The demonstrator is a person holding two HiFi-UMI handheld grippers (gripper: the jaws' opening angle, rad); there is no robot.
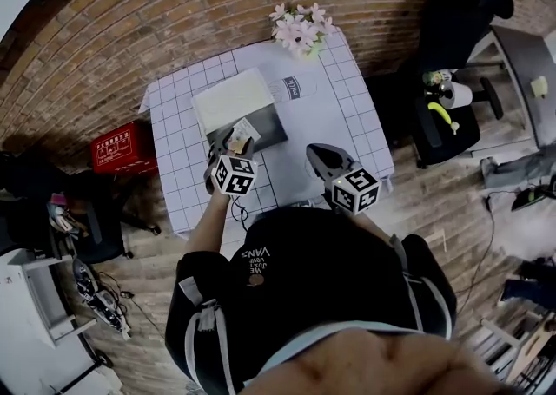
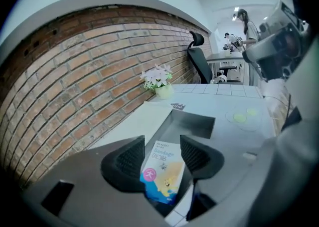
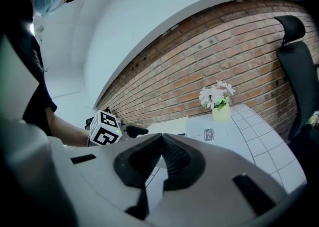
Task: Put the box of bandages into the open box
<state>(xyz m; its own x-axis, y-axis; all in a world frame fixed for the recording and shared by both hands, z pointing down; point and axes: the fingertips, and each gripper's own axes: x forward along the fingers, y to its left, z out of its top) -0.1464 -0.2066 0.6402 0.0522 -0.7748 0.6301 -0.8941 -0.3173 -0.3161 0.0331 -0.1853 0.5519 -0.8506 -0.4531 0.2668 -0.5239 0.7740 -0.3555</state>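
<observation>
The box of bandages point(image 2: 162, 171), white and blue with yellow print, sits tilted between the jaws of my left gripper point(image 2: 162, 143), which is shut on its sides. It hangs over the near end of the open box point(image 2: 199, 123), a dark tray whose white lid point(image 2: 134, 126) lies open to the left. From the head view, the left gripper point(image 1: 233, 146) holds the box of bandages point(image 1: 244, 132) at the near edge of the open box point(image 1: 271, 131). My right gripper point(image 1: 317, 154) hovers to the right, apart from both boxes. Its jaws point(image 3: 162, 138) are shut on nothing.
A vase of pink flowers point(image 1: 300, 30) stands at the table's far edge, with a round "milk" item point(image 1: 291, 87) just behind the open box. The checked tablecloth point(image 1: 347, 115) covers the table against a brick wall. A red crate point(image 1: 122, 148) and black chairs point(image 1: 443, 115) flank it.
</observation>
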